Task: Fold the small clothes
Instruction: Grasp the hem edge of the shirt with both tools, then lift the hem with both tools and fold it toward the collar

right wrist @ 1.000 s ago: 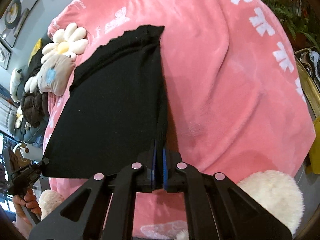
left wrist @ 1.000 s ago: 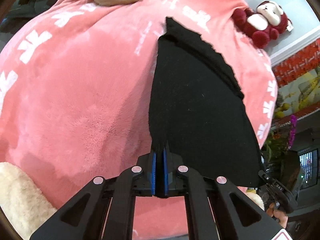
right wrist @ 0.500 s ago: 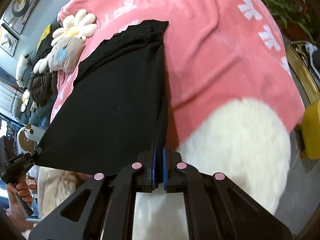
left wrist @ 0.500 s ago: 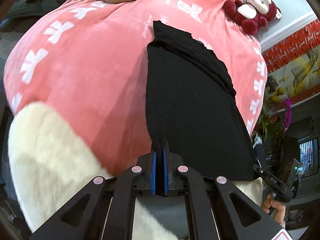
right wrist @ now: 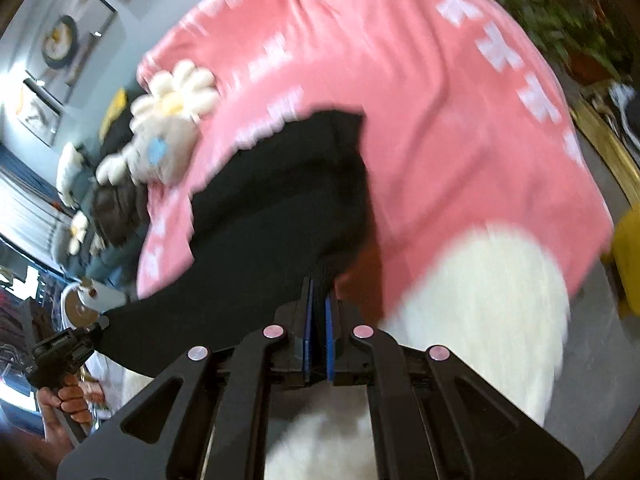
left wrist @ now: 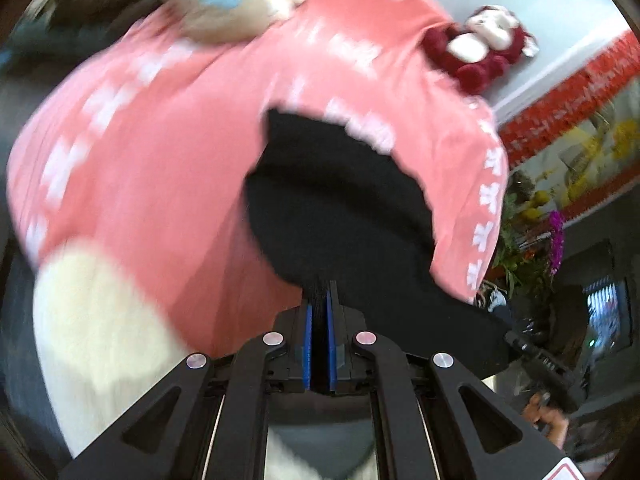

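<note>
Left gripper (left wrist: pixel 320 300) and right gripper (right wrist: pixel 318 292) are each clamped on a near corner of the black cloth (left wrist: pixel 340 208), so its near edge hangs taut above the pink blanket (left wrist: pixel 160 160), probably for folding over

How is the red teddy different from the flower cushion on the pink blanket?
The red plush toy is dark red with a cream face and belly; the flower cushion has cream petals round a yellow middle. The red toy is shaped like a little animal, while the cushion is a daisy. The toy sits at the pink blanket's far right corner, the cushion at its far left. Both look soft and lie on the blanket.
</note>
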A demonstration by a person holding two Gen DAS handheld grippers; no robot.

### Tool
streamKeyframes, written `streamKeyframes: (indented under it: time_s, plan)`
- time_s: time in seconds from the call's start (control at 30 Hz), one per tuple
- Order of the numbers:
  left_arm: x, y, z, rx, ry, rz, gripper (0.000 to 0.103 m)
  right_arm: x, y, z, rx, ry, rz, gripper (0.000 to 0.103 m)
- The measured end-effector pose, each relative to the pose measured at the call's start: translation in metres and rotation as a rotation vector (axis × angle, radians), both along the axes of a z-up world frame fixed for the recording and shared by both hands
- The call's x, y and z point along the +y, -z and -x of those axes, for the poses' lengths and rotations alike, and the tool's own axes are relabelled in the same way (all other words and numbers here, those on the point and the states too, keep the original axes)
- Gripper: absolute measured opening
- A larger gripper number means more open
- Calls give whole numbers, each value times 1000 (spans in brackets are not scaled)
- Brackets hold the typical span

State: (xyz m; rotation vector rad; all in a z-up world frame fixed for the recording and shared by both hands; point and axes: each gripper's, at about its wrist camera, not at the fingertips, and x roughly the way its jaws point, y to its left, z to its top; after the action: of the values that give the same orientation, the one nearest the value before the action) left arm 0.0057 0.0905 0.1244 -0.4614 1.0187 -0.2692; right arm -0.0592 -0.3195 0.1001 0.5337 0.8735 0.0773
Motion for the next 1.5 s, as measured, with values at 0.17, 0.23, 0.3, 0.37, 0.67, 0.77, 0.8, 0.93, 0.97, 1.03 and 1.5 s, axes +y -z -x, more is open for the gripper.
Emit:
streamKeyframes:
  time_s: [0.17, 0.23, 0.3, 0.37, 0.67, 0.77, 0.8, 0.93, 0.97, 1.03, 1.5]
  plan:
    - [-24, -26, -86, -134, 23, -95, 4, 5, -23, -92, -112, 2, 95, 4]
    - [-32, -29, -125, -162, 5, -136, 4, 4, -22, -137, -117, 2, 116, 4]
    - [-38, -21, -168, -155, -13, -171, 5, 3, -17, -173, -119, 12, 138, 4]
    - [-45, -7, -205, -136, -36, -212, 9, 4, 3, -220, -88, 1, 156, 5]
    - [-32, 72, -273, 8, -202, -328, 51, 9, 45, -239, -76, 87, 218, 29]
    - [-29, 69, -244, -39, -171, -264, 65, 21, 58, -218, -64, 12, 227, 29]
    - [-32, 71, -236, -46, -154, -256, 65, 24, 64, -213, -54, 0, 240, 29]
    - [-50, 90, -226, 18, -110, -280, 67, 25, 85, -211, -4, 10, 294, 29]
    - [-51, 96, -224, 36, -106, -289, 67, 21, 93, -215, 25, 20, 291, 29]
    - [-49, 103, -218, 53, -112, -295, 67, 14, 102, -217, 73, 29, 286, 29]
    - [-5, 115, -181, 202, 41, -7, 2, -7, 76, -181, 94, -64, 124, 4]
